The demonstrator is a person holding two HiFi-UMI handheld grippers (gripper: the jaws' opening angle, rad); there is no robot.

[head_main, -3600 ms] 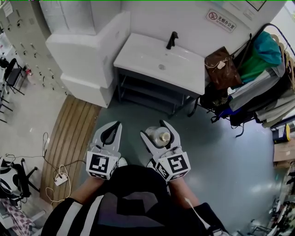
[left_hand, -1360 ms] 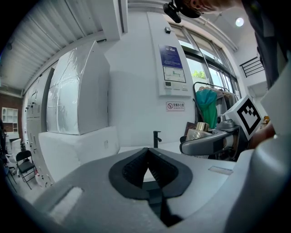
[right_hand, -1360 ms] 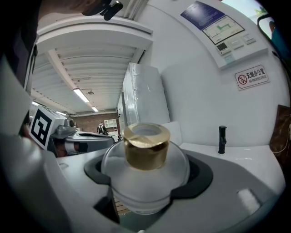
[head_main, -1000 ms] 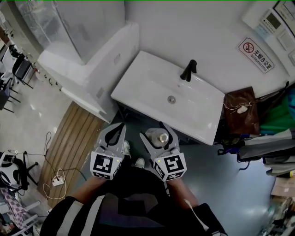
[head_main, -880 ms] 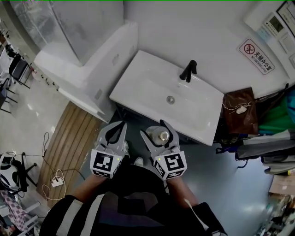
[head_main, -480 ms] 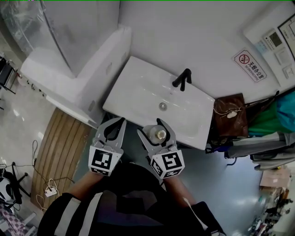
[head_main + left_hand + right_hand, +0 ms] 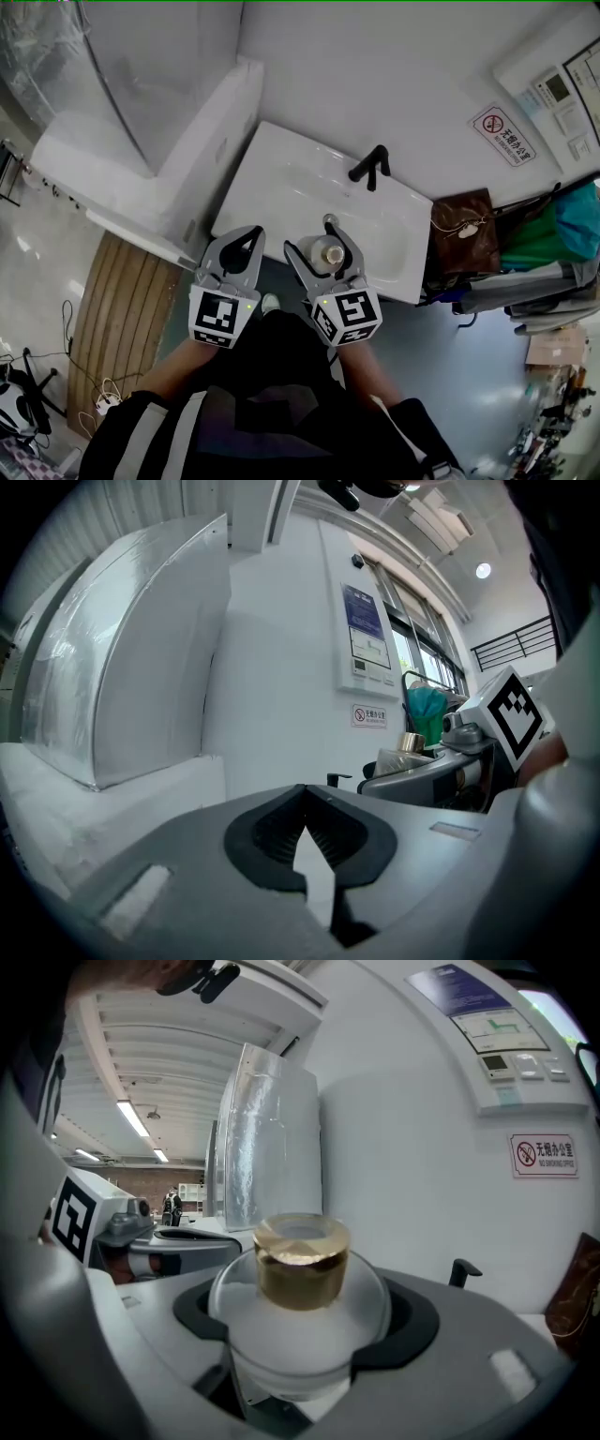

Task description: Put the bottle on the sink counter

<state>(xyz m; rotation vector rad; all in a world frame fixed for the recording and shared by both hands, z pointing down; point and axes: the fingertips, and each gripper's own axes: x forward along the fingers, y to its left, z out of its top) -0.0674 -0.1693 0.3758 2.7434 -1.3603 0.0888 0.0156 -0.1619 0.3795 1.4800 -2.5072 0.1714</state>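
Note:
In the head view, my right gripper (image 7: 317, 242) is shut on a round clear bottle (image 7: 322, 253) with a gold cap, held upright over the front edge of the white sink counter (image 7: 281, 178). The right gripper view shows the bottle (image 7: 300, 1321) seated between the jaws of that gripper (image 7: 305, 1335), its gold cap (image 7: 302, 1258) on top. My left gripper (image 7: 249, 234) is just left of it, shut and holding nothing; its tips meet in the left gripper view (image 7: 302, 799). A black faucet (image 7: 369, 169) stands at the back of the basin.
A large white wrapped block (image 7: 141, 159) stands left of the sink. A brown bag (image 7: 464, 234) and hanging clothes (image 7: 548, 253) crowd the right side. A no-smoking sign (image 7: 503, 133) and a control panel (image 7: 562, 84) are on the wall. A wooden slat mat (image 7: 117, 309) lies on the floor at left.
The sink has come closer in view, and both grippers now reach its front edge. The right gripper still holds the bottle; the left stays shut.

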